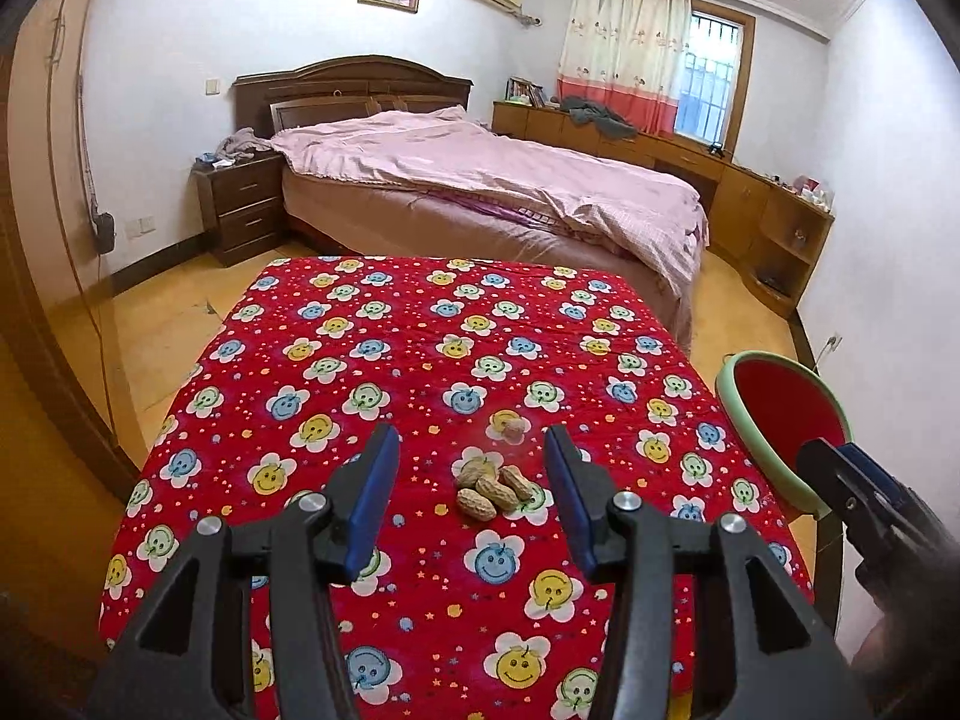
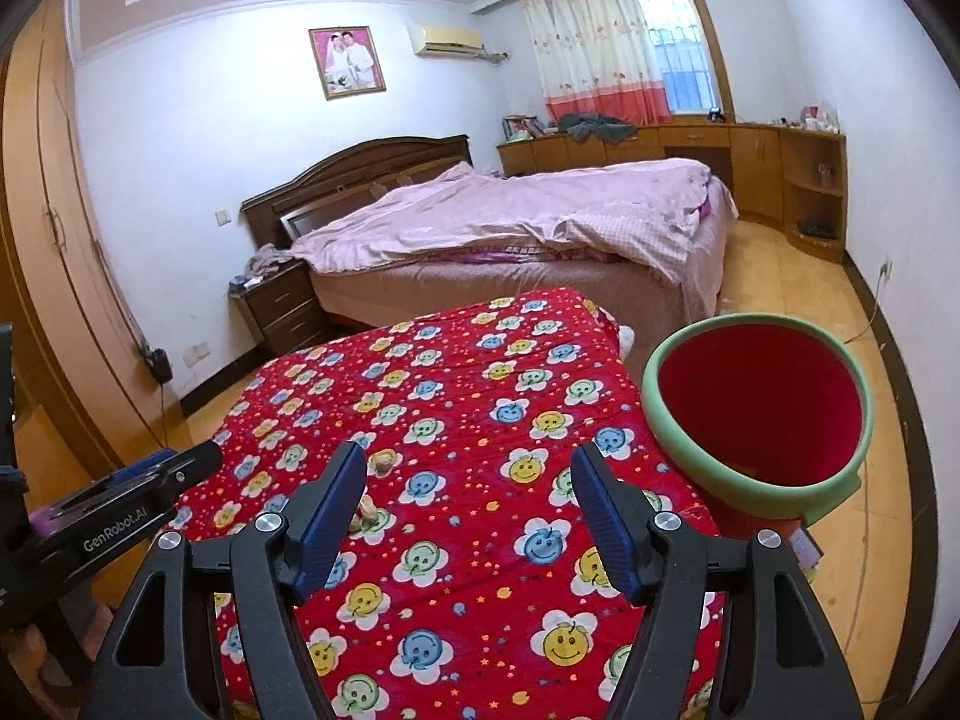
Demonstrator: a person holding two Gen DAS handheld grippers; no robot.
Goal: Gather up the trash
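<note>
A small heap of peanuts [image 1: 489,487] lies on the red smiley-flower tablecloth [image 1: 420,354], with one more shell [image 1: 513,429] just beyond it. My left gripper [image 1: 471,433] hovers over the heap, open, with nothing between its pads. In the right wrist view the peanuts [image 2: 367,514] peek out behind the left finger and the lone shell [image 2: 382,461] sits above them. My right gripper [image 2: 469,453] is open and empty above the cloth [image 2: 480,384]. A red bin with a green rim [image 2: 678,450] stands just right of it, off the table's edge. The left gripper [image 2: 180,468] shows at far left.
The bin's rim [image 1: 739,414] and my right gripper [image 1: 840,471] appear at the right of the left wrist view. Beyond the table stand a bed with a pink quilt [image 1: 492,180], a dark nightstand [image 1: 246,204] and a wardrobe [image 1: 42,180] on the left. Wooden floor surrounds the table.
</note>
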